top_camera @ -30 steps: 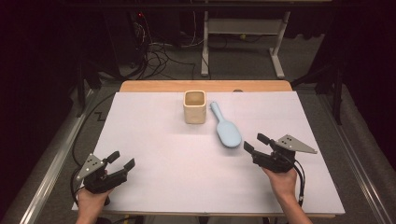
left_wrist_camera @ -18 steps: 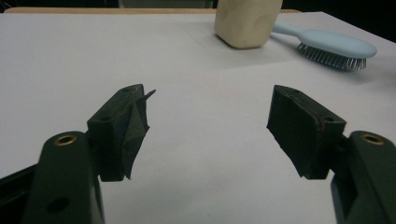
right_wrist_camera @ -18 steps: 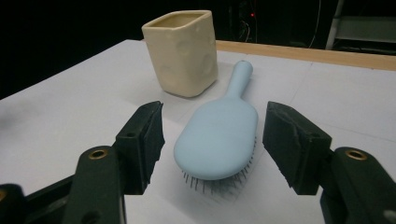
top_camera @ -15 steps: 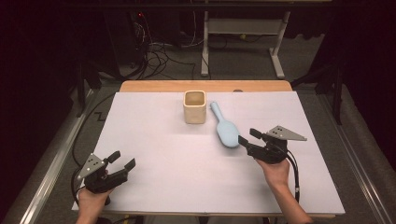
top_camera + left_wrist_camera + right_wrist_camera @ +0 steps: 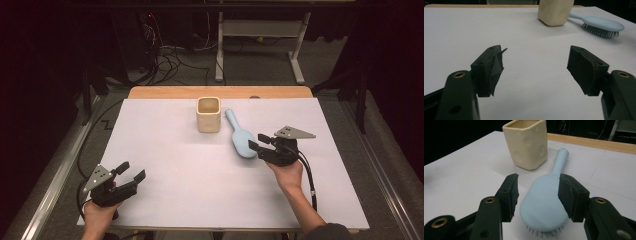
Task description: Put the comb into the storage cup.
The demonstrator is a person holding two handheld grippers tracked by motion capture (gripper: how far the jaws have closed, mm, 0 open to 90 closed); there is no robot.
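On the counter (image 5: 165,150), the blue brush (image 5: 241,138) lies bristles down just right of the cream cup (image 5: 208,114), its handle pointing away toward the far edge. The right gripper (image 5: 257,141) straddles the brush head, its jaws having just been closing with the head between them, one pad near its edge and the other not yet touching; a good pick means centring on the head and squeezing evenly so it won't twist out. The left gripper (image 5: 131,172) rests spread and empty near the front edge, and the cup looks empty.
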